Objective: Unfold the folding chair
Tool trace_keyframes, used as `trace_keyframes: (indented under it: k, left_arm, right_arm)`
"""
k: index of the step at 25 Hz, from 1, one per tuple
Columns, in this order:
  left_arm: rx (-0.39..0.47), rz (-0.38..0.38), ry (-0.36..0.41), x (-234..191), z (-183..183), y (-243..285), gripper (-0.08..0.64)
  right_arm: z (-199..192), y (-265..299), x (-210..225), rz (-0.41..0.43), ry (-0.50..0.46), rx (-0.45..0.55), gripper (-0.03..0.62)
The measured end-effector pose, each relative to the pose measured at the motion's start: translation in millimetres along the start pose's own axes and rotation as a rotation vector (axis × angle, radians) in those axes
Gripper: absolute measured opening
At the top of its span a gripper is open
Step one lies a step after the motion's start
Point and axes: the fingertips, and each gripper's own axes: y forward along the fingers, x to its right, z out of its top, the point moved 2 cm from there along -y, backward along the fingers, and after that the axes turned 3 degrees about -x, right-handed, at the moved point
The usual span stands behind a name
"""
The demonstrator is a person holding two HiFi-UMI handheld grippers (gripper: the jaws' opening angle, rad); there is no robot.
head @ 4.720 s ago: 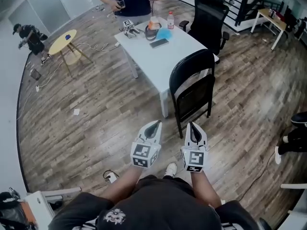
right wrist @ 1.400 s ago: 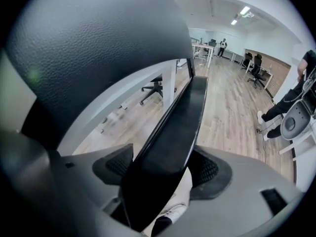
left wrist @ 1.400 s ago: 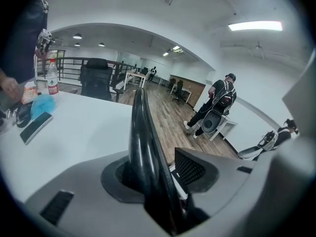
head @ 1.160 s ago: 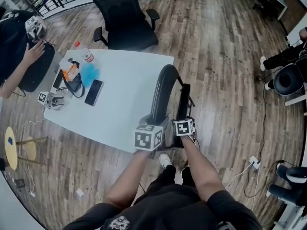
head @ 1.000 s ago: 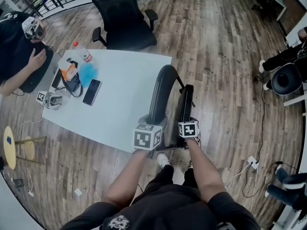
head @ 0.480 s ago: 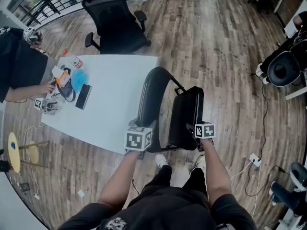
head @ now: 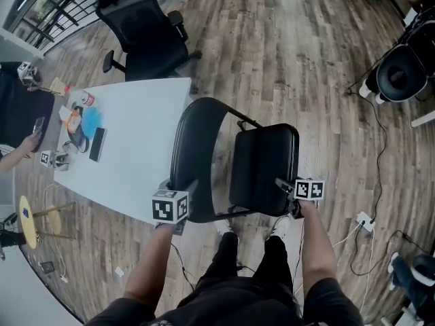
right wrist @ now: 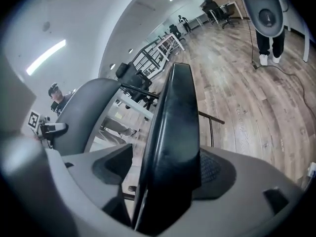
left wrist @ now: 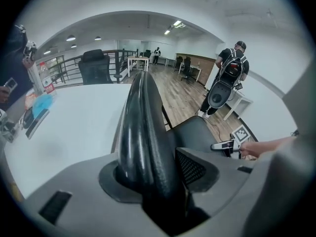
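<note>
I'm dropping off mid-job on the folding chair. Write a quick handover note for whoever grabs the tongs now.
Left tongs: shut on the top of the backrest.
Right tongs: shut on the front edge of the seat.
The folding chair stands on the wood floor beside the white table.
Done: the seat stands away from the backrest, chair partly open.
Left: probably press the seat fully down, check that it stands firm, then release both tongs.

Black folding chair [head: 197,182] stood on wood floor [head: 306,60], partly opened: padded seat [head: 265,165] swung clear of curved backrest [head: 187,141].
</note>
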Motion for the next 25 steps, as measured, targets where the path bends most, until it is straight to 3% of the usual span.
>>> trace_keyframes:
  k: [7,12,25]
  left_arm:
    - [-0.001,0.053,0.017,38.9,-0.5,28.3,0.198]
    - [-0.012,0.048,-0.01,63.4,-9.3,57.0,0.198]
    - [-0.02,0.072,-0.023,109.4,-27.0,120.1,0.207]
  right_arm:
    - [-15.9,-17.4,100.7,0.073,0.109,0.043,0.35]
    - [-32.3,-18.4,176.0,0.051,0.106,-0.028,0.349]
    - [-55.1,-4.6,299.1,0.099,0.164,-0.07,0.372]
